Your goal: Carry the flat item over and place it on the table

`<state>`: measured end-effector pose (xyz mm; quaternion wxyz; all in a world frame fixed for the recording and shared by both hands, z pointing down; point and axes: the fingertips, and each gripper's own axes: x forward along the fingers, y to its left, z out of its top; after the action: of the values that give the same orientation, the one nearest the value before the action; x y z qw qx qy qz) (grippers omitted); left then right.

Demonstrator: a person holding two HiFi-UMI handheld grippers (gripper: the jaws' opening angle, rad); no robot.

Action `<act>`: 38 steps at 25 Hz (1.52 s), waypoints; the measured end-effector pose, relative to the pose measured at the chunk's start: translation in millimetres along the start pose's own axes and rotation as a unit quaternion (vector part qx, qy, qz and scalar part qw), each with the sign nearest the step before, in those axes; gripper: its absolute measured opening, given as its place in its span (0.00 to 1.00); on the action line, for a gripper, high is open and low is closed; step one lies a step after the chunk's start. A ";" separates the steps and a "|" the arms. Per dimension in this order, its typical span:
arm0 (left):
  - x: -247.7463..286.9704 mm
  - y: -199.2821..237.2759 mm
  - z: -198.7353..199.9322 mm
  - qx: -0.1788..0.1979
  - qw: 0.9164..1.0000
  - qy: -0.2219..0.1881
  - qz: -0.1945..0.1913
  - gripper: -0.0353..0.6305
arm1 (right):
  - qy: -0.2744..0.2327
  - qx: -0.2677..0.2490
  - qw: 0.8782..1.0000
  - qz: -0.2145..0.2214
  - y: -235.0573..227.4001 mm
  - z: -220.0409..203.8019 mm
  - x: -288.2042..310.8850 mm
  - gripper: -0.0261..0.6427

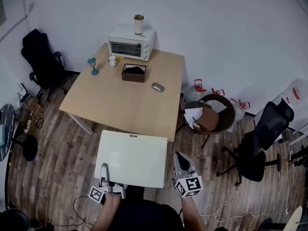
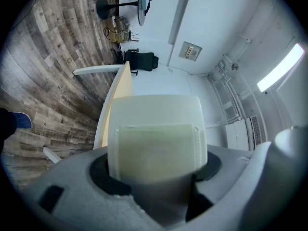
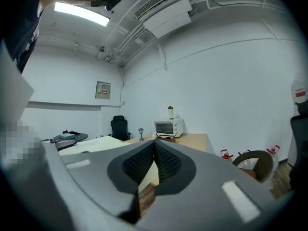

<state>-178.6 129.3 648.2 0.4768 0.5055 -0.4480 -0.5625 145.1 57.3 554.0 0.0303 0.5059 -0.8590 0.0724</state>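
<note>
We hold a smooth white rectangular board [image 1: 134, 158] level at lower centre, its far edge by the pale wooden table [image 1: 125, 105]. Left gripper [image 1: 104, 169] clamps the board's near-left corner. Right gripper [image 1: 179, 159] is closed on nothing, just beside the board's right edge. Open tabletop lies ahead.

Toaster oven [image 1: 131, 44], mouse [image 1: 158, 87] — office chair [image 1: 260, 143]
</note>
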 end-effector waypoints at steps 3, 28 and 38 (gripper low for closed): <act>32.8 -0.2 11.8 0.003 1.000 -0.001 0.003 0.50 | -0.002 -0.001 1.000 0.002 -4.7 11.4 32.5 0.03; 264.9 34.5 15.3 0.007 0.998 0.054 0.032 0.50 | -0.028 0.008 0.998 -0.049 -75.7 67.8 201.7 0.03; 312.3 49.5 -10.0 0.019 0.999 0.012 0.033 0.50 | -0.023 0.005 1.000 -0.019 -128.4 74.2 236.0 0.03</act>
<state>-175.2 -187.0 652.0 0.4906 0.5064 -0.4691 -0.5318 144.0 -219.6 522.3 0.0094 0.5240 -0.8492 0.0649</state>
